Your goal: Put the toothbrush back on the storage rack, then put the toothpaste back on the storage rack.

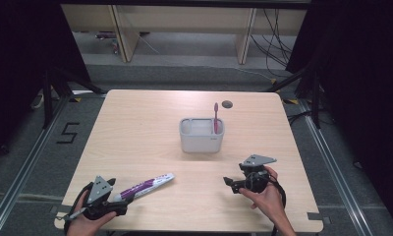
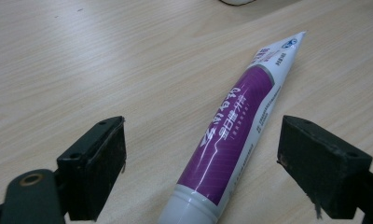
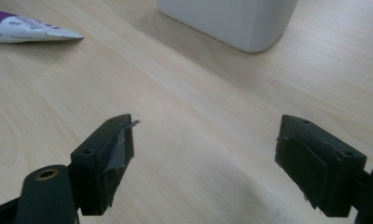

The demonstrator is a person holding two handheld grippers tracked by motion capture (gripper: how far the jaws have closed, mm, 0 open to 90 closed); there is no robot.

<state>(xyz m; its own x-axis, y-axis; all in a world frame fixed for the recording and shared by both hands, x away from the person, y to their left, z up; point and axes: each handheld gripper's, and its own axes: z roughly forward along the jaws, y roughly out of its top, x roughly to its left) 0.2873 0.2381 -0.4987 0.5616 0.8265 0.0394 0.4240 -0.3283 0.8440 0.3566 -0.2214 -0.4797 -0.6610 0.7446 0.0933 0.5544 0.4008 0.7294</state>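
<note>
Toothpaste tube (image 1: 143,186) lying flat on the surface (image 1: 150,128), near its front-left edge, long axis slanting from cap end by the left claw (image 1: 120,209) up and rightward toward the white holder (image 1: 201,136). Left claw released, jaws spread wide either side of the tube's cap end (image 2: 231,135), pads apart from it. Right claw (image 1: 230,182) likewise released, nothing between the jaws, well apart from the tube and nearer the holder. Pink toothbrush (image 1: 215,118) standing upright in the holder's right compartment. Left hand judged far better placed for the grasp.
</note>
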